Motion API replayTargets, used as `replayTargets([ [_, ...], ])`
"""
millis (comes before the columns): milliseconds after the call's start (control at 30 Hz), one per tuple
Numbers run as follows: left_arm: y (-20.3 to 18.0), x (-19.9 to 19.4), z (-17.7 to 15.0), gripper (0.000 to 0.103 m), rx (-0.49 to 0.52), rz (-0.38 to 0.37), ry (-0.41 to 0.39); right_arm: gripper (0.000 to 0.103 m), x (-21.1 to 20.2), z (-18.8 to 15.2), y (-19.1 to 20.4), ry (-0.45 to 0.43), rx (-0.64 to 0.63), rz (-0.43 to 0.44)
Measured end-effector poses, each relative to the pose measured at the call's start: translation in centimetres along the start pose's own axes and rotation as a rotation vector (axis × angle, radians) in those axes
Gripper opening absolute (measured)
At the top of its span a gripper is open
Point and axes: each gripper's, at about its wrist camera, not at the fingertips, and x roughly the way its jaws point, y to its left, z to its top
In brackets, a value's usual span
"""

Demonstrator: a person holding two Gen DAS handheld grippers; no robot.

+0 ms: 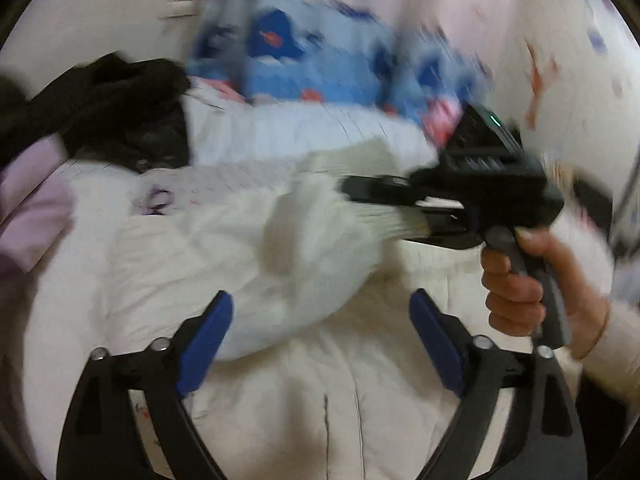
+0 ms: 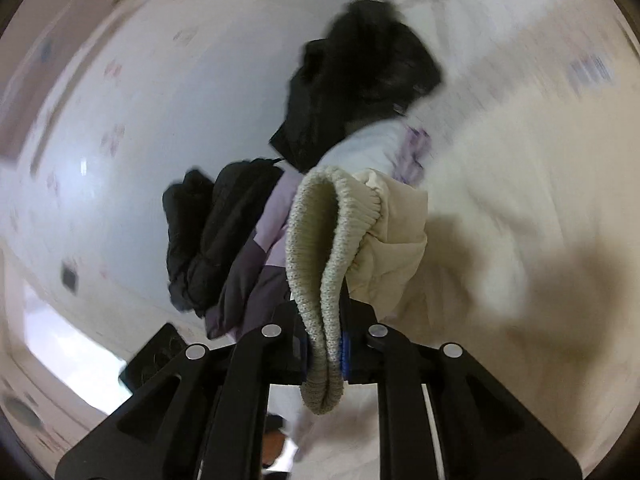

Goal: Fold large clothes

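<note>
white quilted bedding (image 1: 360,380) carries a cream padded jacket (image 1: 224,248). left claw (image 1: 320,320) gapes empty above it; right claw (image 2: 325,344) pinches the jacket's ribbed knit cuff (image 2: 316,240). black clothes (image 2: 360,80) lie beyond.

a home bedroom. a bed (image 1: 280,380) spread with a cream quilted cover fills the lower view, with a blue patterned duvet (image 1: 304,68) bunched along its far side against a pale wall (image 1: 100,12). loose clothes lie heaped on it: a black garment (image 1: 120,116), a lilac one (image 1: 28,200), and a cream jacket (image 2: 396,236) with a ribbed knit cuff.
</note>
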Motion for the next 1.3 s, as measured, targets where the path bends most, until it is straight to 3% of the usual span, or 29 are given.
replayTargets([
  [100,3.3,-1.1,1.2,0.096,-0.221,-0.006,-0.097,0.011,-1.9,4.1,6.3,-0.011,-0.197,-0.041],
  [200,3.6,-0.6,3.5,0.095,-0.277,-0.028,-0.148,0.011,-7.5,7.0,9.7,-0.098,-0.285,-0.069],
  [267,2.7,0.4,5.1,0.096,-0.281,-0.053,-0.164,0.011,-12.5,8.1,9.9,-0.172,-0.299,-0.116],
  [367,0.7,3.7,6.9,0.096,-0.284,-0.107,-0.125,0.011,-19.7,8.2,7.3,-0.253,-0.267,-0.244],
  [467,-0.7,9.1,6.4,0.096,-0.300,-0.133,-0.014,0.011,-24.8,6.1,1.0,-0.256,-0.164,-0.369],
  [567,-1.9,15.1,4.4,0.096,-0.286,-0.069,0.149,0.011,-26.8,3.1,-7.9,-0.178,-0.015,-0.488],
  [633,-2.5,18.0,2.7,0.096,-0.225,-0.006,0.243,0.011,-26.8,1.0,-13.3,-0.107,0.080,-0.543],
  [700,-3.2,19.6,1.9,0.096,-0.129,0.045,0.310,0.011,-26.7,-0.8,-17.2,-0.080,0.144,-0.531],
  [800,-4.6,18.9,3.1,0.095,-0.059,0.076,0.327,0.011,-27.5,-0.8,-16.1,-0.142,0.092,-0.512],
  [900,-5.2,15.8,5.4,0.096,-0.046,0.031,0.188,0.011,-28.6,0.0,-13.7,-0.197,0.002,-0.539],
  [967,-4.9,16.0,6.3,0.096,-0.022,0.095,0.150,0.011,-29.0,0.6,-14.2,-0.218,0.017,-0.550],
  [1033,-3.6,17.9,5.9,0.096,-0.041,0.132,0.191,0.011,-28.5,0.4,-15.9,-0.183,0.063,-0.592],
  [1067,-2.3,20.3,4.7,0.096,-0.058,0.154,0.265,0.012,-28.1,0.0,-17.3,-0.152,0.089,-0.604],
  [1133,-1.6,22.1,2.9,0.096,-0.013,0.190,0.305,0.017,-28.4,-1.0,-18.6,-0.148,0.141,-0.553],
  [1200,-2.3,21.6,3.1,0.096,0.016,0.203,0.304,0.021,-29.4,-1.3,-18.1,-0.171,0.147,-0.547],
  [1233,-2.5,20.7,3.4,0.096,0.011,0.196,0.309,0.028,-30.4,-1.4,-17.4,-0.189,0.145,-0.563],
  [1300,-2.7,18.8,4.8,0.096,-0.006,0.146,0.262,0.036,-33.3,-1.4,-15.3,-0.285,0.099,-0.670],
])
